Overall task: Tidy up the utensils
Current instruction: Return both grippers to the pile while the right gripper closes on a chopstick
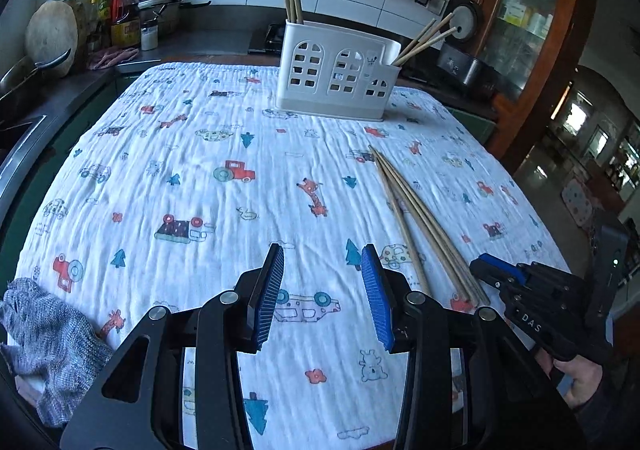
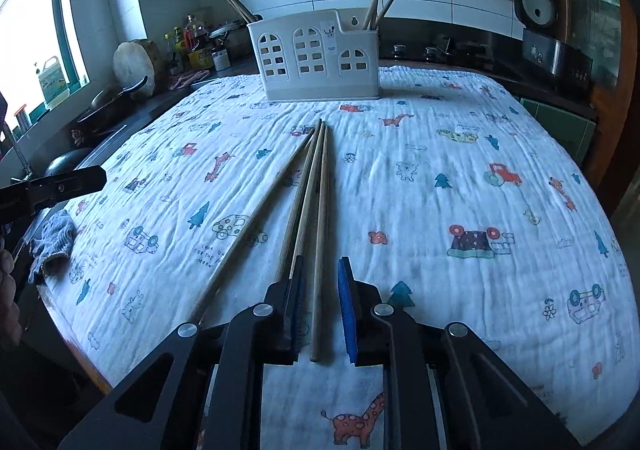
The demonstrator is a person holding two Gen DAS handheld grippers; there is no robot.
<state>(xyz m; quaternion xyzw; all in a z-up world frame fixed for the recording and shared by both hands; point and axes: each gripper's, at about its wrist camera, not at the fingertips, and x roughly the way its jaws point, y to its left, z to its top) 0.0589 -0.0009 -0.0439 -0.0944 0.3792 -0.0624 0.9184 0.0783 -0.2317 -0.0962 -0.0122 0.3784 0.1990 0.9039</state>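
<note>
Several wooden chopsticks (image 2: 308, 194) lie on the patterned cloth, fanned out with far tips together; they also show in the left wrist view (image 1: 416, 218). A white utensil holder (image 2: 316, 58) stands at the far side with chopsticks upright in its left and right compartments; it shows in the left wrist view too (image 1: 336, 70). My right gripper (image 2: 322, 266) is open, its jaws either side of the near end of the rightmost chopstick (image 2: 322, 210). My left gripper (image 1: 322, 258) is open and empty above the cloth, left of the chopsticks. The right gripper shows at the left wrist view's right edge (image 1: 492, 270).
A grey knitted rag (image 1: 44, 346) lies at the table's near left corner. The kitchen counter behind holds bottles (image 1: 124, 18), a round wooden board (image 1: 52, 34), pans and a stove. A wooden cabinet (image 1: 532, 30) stands at the right. The cloth-covered table (image 1: 200, 122) drops off at its edges.
</note>
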